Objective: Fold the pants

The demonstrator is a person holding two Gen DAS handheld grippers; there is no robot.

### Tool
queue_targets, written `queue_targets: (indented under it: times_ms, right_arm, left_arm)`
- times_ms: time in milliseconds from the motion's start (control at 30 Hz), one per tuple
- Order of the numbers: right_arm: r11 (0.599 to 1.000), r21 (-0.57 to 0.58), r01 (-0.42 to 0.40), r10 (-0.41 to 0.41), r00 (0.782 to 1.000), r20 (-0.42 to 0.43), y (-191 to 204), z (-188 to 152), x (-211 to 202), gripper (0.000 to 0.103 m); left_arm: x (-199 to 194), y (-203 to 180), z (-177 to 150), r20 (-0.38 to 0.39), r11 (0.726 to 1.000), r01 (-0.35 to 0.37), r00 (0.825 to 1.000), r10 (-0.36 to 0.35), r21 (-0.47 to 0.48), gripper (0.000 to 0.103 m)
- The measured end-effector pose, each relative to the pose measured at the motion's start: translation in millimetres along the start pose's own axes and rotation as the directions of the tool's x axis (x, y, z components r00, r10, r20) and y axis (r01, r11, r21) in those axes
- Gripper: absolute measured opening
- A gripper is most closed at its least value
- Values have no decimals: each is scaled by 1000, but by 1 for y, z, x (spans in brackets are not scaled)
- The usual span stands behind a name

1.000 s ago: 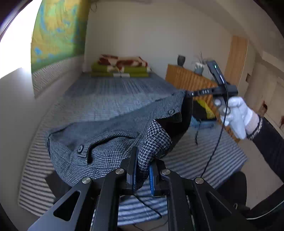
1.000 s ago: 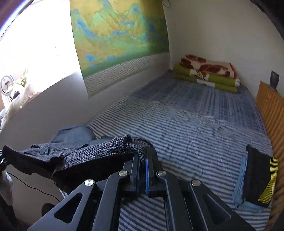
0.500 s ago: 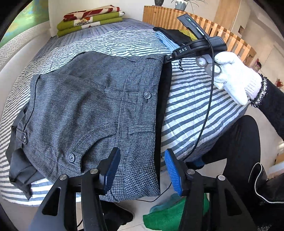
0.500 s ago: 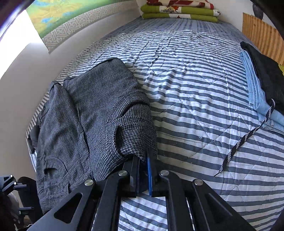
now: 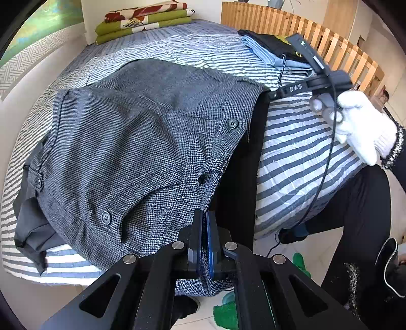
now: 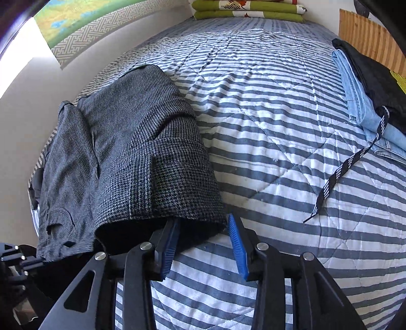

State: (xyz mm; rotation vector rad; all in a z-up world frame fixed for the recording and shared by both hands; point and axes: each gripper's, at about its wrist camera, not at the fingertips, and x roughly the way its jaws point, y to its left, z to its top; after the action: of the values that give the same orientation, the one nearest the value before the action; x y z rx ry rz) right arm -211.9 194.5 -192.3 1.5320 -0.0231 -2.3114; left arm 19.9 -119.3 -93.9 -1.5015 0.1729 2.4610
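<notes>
Grey houndstooth pants [image 5: 139, 142] lie spread on the striped bed [image 5: 291, 142], waistband toward me, its near edge hanging over the bed's side. My left gripper [image 5: 204, 223] is shut on the waistband's edge. In the right wrist view the pants [image 6: 142, 142] lie at the left, folded over. My right gripper [image 6: 203, 220] is opening, its blue pads [image 6: 234, 238] standing apart on either side of the pants' corner without pressing it. A white-gloved hand [image 5: 355, 127] holds that right gripper [image 5: 276, 95] at the pants' far corner.
A stack of folded clothes [image 6: 360, 101], light blue under black, lies at the bed's right side by a wooden slatted board [image 5: 317, 43]. A striped cord [image 6: 342, 172] trails from it. Folded green blankets [image 6: 248, 10] lie at the bed's far end. A person's dark-clad leg [image 5: 355, 215] stands right of the bed.
Both grippers came down and laid the lifted pants on the bed. The left jaws opened, then shut again at the waistband edge. The right jaws, clamped before, have parted.
</notes>
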Motion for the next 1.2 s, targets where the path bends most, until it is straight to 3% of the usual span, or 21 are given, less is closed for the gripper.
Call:
queue_targets:
  times_ms: [100,233,267,300,400,500,600,667,733,800,867,933,1033,1100,1200]
  right_arm:
    - [999,-30,42,-43,999,-11,5,-8,12,36]
    - [997,-16,71,-71,997,-9,7,-12,24,35]
    - [997,-14,80,-80,997,0,8,-13,23,28]
    - [997,-14,80,-80,997,1,8,-13,22,13]
    - [998,13,60,-61,997,47,4,-12,0,5]
    - [999,34,2,-7,988,152,0,-15,-37,5]
    - [996,-14,86,-84,990,116,3,-22,-27,5]
    - [988,-67,137,-134,989,57,10,-28,-12,6]
    - [988,-73,136,-134,990,35,9,-34,-8,6]
    - [991,-41,128,-126,991,43,4,-36,-15,9]
    - [989,-22,147,-145,987,62,4,-36,-24,13]
    - [984,-16,178,-176,980,93,9,-37,-36,15]
    - [995,-18,100,-97,989,114,28,-43,-55,18]
    - [999,-42,19,-15,995,100,48,-51,-61,22]
    - [988,-95,-121,126,991,45,91,-73,-64,29]
  left_arm:
    - [-27,-8,-13,25,999,-6,1000,5,32,2]
    - [-24,-28,-28,-3,997,22,1000,-22,81,2]
    - [-16,-30,-30,-23,996,31,999,-29,79,2]
    - [-8,-32,-31,-41,996,32,999,-29,81,2]
    - [8,-43,-36,-70,993,27,997,-19,113,2]
    - [22,-40,-41,-119,993,64,992,-52,102,5]
    - [20,-22,-41,-142,989,147,979,-145,6,16]
    - [4,-1,-40,-91,985,167,981,-171,-49,35]
    - [-17,33,-36,-18,985,131,991,-134,-115,60]
    - [-33,80,-29,41,970,75,997,-68,-229,61]
    - [-42,141,-25,87,918,62,996,-30,-392,61]
    - [-48,201,-19,89,850,-13,993,71,-526,61]
    - [-48,266,-7,70,804,-107,981,181,-586,64]
    - [-45,291,2,51,800,-126,980,191,-586,67]
    - [-36,305,19,26,835,-161,978,205,-526,72]
